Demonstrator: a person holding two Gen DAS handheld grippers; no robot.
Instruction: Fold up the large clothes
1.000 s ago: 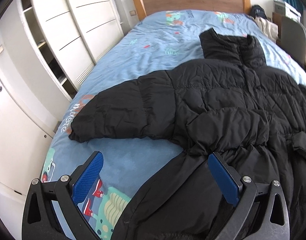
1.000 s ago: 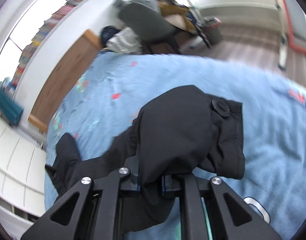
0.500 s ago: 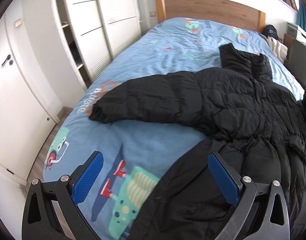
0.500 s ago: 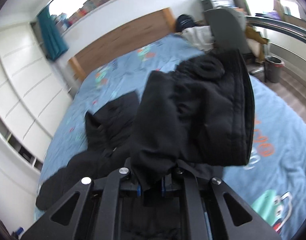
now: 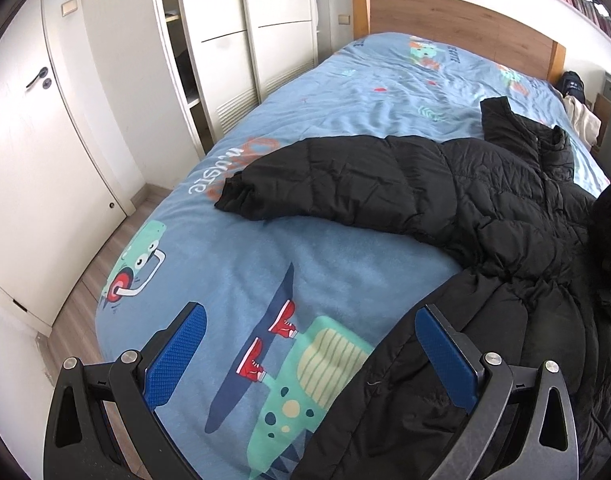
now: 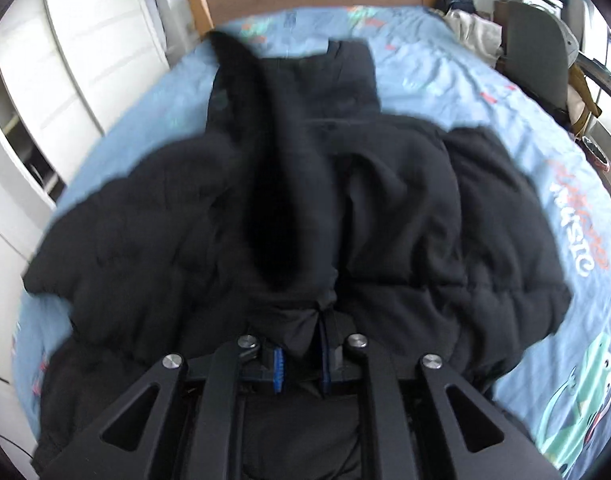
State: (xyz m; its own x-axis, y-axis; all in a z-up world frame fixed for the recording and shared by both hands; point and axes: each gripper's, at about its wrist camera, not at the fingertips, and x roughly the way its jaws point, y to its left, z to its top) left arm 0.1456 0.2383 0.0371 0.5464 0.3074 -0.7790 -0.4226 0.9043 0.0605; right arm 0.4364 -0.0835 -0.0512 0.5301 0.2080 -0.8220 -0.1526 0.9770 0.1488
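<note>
A black puffer jacket [image 5: 485, 208] lies spread on the bed, collar toward the headboard, its left sleeve [image 5: 305, 180] stretched out flat to the left. My left gripper [image 5: 309, 356] is open and empty, held above the jacket's lower left hem. My right gripper [image 6: 301, 364] is shut on the jacket's right sleeve [image 6: 281, 200], which is folded over the jacket's body [image 6: 425, 220] along its middle. The right wrist view is blurred.
The bed has a blue cartoon-print cover [image 5: 245, 280] and a wooden headboard [image 5: 445, 12]. White wardrobes [image 5: 241, 40] and a door [image 5: 37, 140] stand left of it. A grey chair [image 6: 537, 48] and piled clothes [image 6: 469, 28] stand at the right.
My right gripper has swung the held sleeve from the bed's right side over onto the jacket's middle. My left gripper has pulled back and up, away from the jacket.
</note>
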